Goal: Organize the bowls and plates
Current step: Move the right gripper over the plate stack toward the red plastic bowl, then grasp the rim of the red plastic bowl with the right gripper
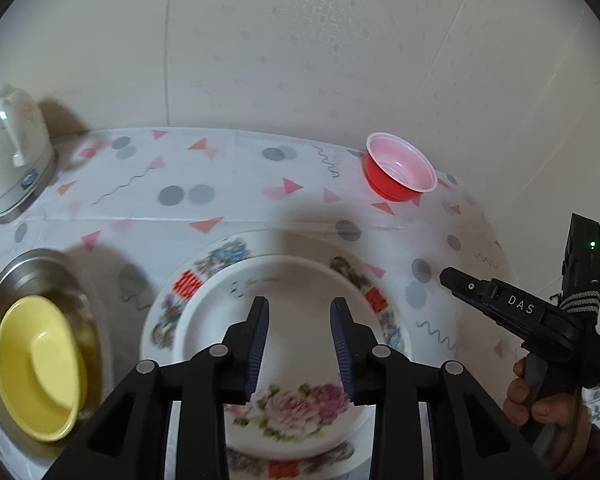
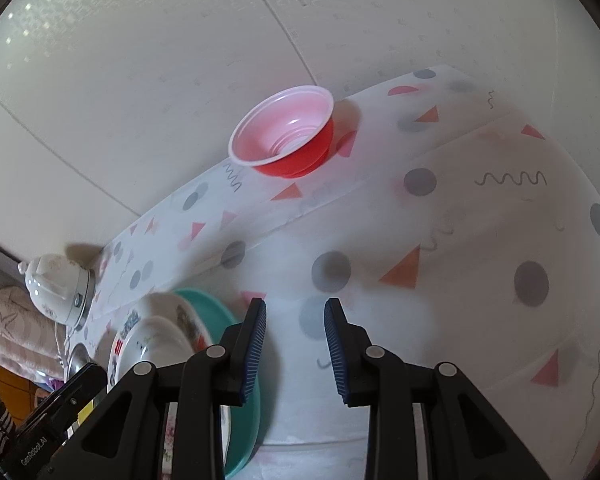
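In the left wrist view a white plate with pink roses (image 1: 276, 320) lies stacked on a larger patterned plate (image 1: 204, 276). My left gripper (image 1: 299, 312) hovers open and empty just above this stack. A yellow bowl (image 1: 40, 364) sits inside a steel bowl (image 1: 32, 272) at the left. A red bowl (image 1: 400, 172) stands at the far right near the wall. In the right wrist view the red bowl (image 2: 288, 132) is ahead, well beyond my open, empty right gripper (image 2: 296, 320). The plate stack (image 2: 152, 340) rests on a teal plate (image 2: 216, 312) at lower left.
A white kettle (image 1: 12, 140) stands at the table's back left, also in the right wrist view (image 2: 56, 288). The patterned tablecloth (image 2: 460, 240) covers the table. Walls (image 1: 300, 40) close the back and right sides. The other gripper's body (image 1: 540, 312) shows at right.
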Tool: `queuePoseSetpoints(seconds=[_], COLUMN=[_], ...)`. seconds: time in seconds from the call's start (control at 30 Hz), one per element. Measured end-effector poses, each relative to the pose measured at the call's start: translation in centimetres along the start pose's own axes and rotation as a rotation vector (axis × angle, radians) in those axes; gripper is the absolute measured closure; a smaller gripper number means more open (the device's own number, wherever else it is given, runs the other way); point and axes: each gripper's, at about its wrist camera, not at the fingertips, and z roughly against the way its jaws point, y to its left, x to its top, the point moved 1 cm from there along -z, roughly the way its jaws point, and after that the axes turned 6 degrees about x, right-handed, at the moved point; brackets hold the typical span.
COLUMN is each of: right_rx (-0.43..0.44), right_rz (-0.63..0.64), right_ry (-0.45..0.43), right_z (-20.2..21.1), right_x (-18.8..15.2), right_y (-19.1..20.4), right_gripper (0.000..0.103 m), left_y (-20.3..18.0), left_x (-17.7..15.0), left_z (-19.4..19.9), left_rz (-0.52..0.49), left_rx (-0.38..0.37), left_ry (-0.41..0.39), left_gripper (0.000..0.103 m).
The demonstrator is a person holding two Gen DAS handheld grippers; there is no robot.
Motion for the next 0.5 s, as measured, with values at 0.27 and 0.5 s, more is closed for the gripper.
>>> queuePoseSetpoints(seconds=[0.27, 0.5], right_rx=[0.010, -0.002], right_rz=[-0.032, -0.054], right_ry=[0.001, -0.024], right_z=[-0.9, -1.4], right_x=[2.4, 5.0], right_y=[-1.1, -2.1], right_gripper=[0.073, 0.073], left_y=[-1.6, -2.3], left_x=[2.7, 4.6], left_z=[-2.7, -5.8], left_rz=[-0.004, 0.039], left_rx=[-0.003, -0.024], left_ry=[0.050, 0.125], left_gripper=[0.066, 0.066])
